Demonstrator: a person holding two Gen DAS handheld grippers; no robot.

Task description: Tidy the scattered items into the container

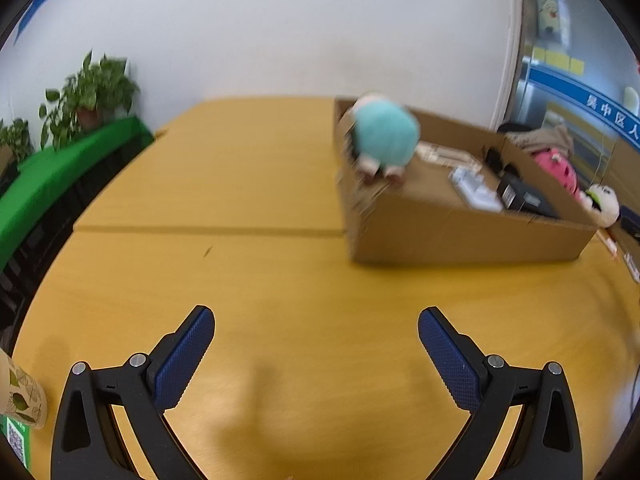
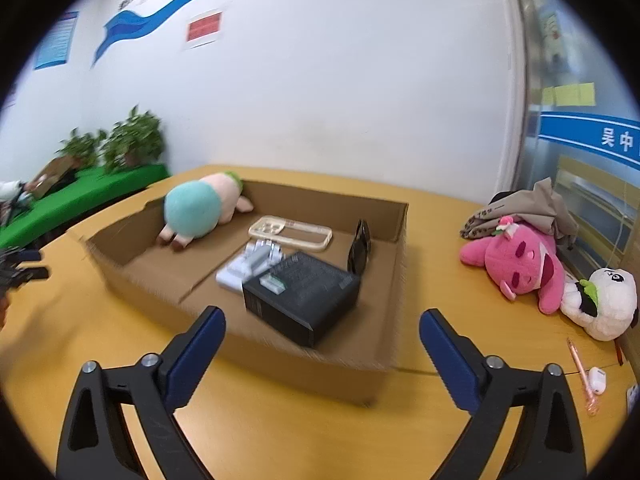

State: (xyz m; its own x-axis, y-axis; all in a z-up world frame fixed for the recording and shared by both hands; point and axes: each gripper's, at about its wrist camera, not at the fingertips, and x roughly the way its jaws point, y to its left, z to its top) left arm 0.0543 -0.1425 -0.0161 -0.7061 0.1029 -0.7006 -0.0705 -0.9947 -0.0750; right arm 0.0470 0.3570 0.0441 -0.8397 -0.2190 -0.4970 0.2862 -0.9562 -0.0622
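Left wrist view: yellow wooden table (image 1: 248, 280), white wall behind. Left gripper (image 1: 316, 356) spread wide, empty, lower centre. Shallow brown cardboard box (image 1: 460, 232) right of centre; blurred teal-and-pink plush toy (image 1: 382, 140) at its upper-left corner.

Right wrist view: right gripper (image 2: 322, 350) spread, empty, at bottom of frame. Box centre, holding teal plush, clear phone case (image 2: 290, 232), black rectangular carton (image 2: 302, 296). Pink plush toy (image 2: 520, 264) and white panda plush (image 2: 604, 304) on table at right, outside box.

Three plush toys (image 2: 200, 212), one cardboard box (image 2: 304, 364), one black box (image 2: 304, 296), one pen (image 2: 582, 376).
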